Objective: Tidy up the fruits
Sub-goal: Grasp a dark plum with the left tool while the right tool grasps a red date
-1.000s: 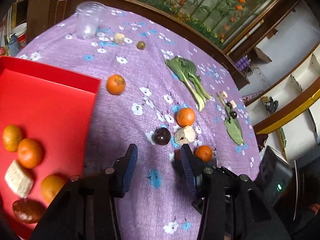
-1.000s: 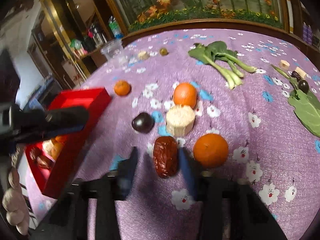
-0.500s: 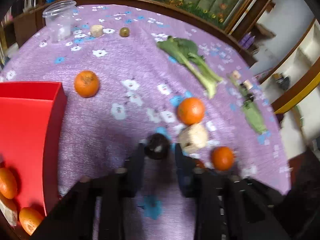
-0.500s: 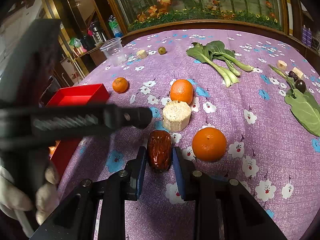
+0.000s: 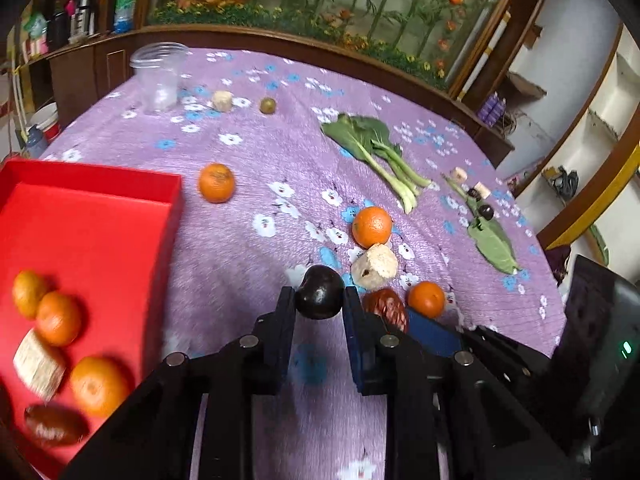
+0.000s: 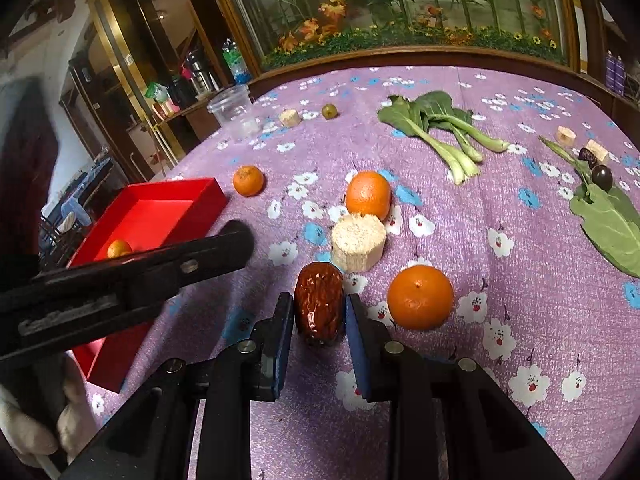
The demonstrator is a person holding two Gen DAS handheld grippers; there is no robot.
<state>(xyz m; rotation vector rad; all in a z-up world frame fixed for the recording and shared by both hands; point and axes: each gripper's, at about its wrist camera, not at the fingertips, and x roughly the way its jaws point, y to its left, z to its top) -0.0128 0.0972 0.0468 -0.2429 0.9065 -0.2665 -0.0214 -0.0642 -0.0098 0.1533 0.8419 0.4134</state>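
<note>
I have the left gripper [image 5: 319, 304] clamped on the dark plum [image 5: 320, 291], both pads pressing its sides, the fruit sitting at the very tips of the fingers. My right gripper [image 6: 319, 312] is pinching the brown date [image 6: 319, 303] the same way, one pad on each long side.

I take the pale sugarcane chunk [image 6: 359, 243] as my marker on the purple flowered tablecloth [image 6: 500, 300]. The date lies just in front of it, almost touching its near edge. An orange [image 6: 368, 195] sits right behind the chunk, touching it or nearly so, and a second orange [image 6: 420, 297] rests near its front right. A smaller orange [image 6: 248, 180] lies well to its left, close to the red tray [image 5: 104, 208]. In the left wrist view the tray holds several oranges [image 5: 58, 317], another cane piece and a date. Bok choy [image 6: 440, 128] lies well behind the chunk to the right, and a clear plastic cup [image 6: 234, 114] stands far behind it to the left.
</note>
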